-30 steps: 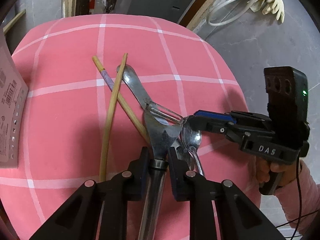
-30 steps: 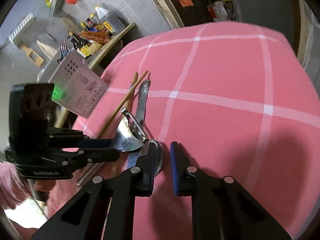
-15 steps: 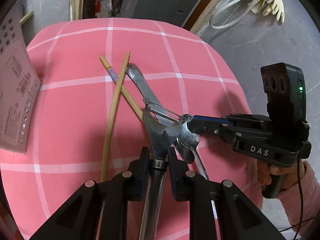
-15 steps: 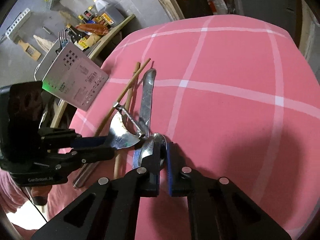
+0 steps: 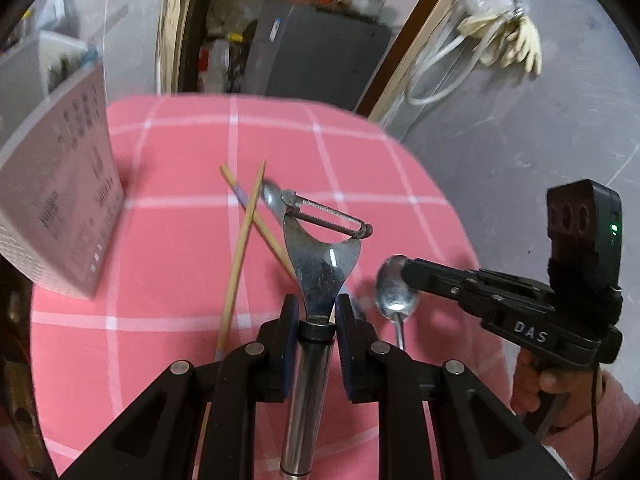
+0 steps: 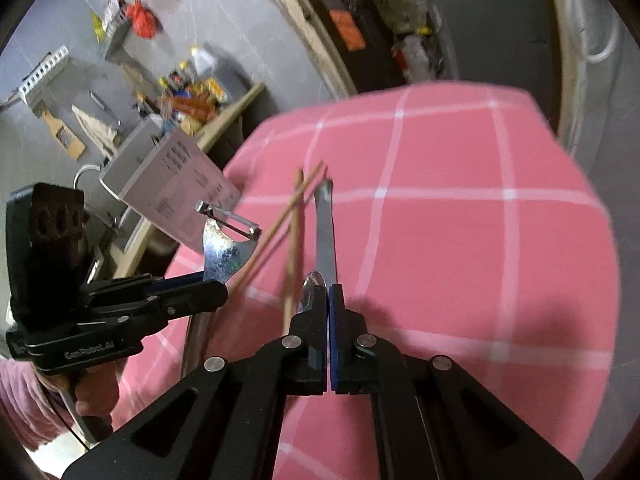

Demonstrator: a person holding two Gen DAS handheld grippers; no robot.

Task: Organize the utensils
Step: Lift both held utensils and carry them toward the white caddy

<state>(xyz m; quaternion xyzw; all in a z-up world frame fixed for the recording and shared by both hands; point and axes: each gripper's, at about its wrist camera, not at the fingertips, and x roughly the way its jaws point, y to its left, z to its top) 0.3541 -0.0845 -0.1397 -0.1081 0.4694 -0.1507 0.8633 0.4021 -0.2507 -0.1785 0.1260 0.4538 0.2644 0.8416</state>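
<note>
Left wrist view and right wrist view, both utensils lifted. A second earlier your left gripper (image 5: 316,308) was already clamped on the steel Y-shaped vegetable peeler (image 5: 320,258), which lay low on the pink cloth with white grid lines (image 5: 168,240). By this moment you had raised it clear of the cloth. Its pads gripped the neck just above the round steel handle.

Your right gripper (image 6: 328,300) had stood with its jaws apart around the small steel spoon (image 5: 394,290) a second earlier. It then closed fully on the spoon's bowl and lifted it too. In the left wrist view the spoon's stem hung down toward 6 o'clock, while the bowl sat at the gripper's tip.

Meaning for the task: two utensils were in hand at once and, as a judgement, ready to be carried to a holder. The two wooden chopsticks (image 5: 244,248) and the flat steel knife-like blade (image 6: 325,232) remained on the cloth.

Orientation: in the left wrist view the peeler's long axis ran from 6 to 12 o'clock, head at 12. Its blade bar crossed from about 10 to 4 o'clock. The chopsticks were crossed near their far tips, and the blade pointed toward 12 in the right wrist view.
</note>
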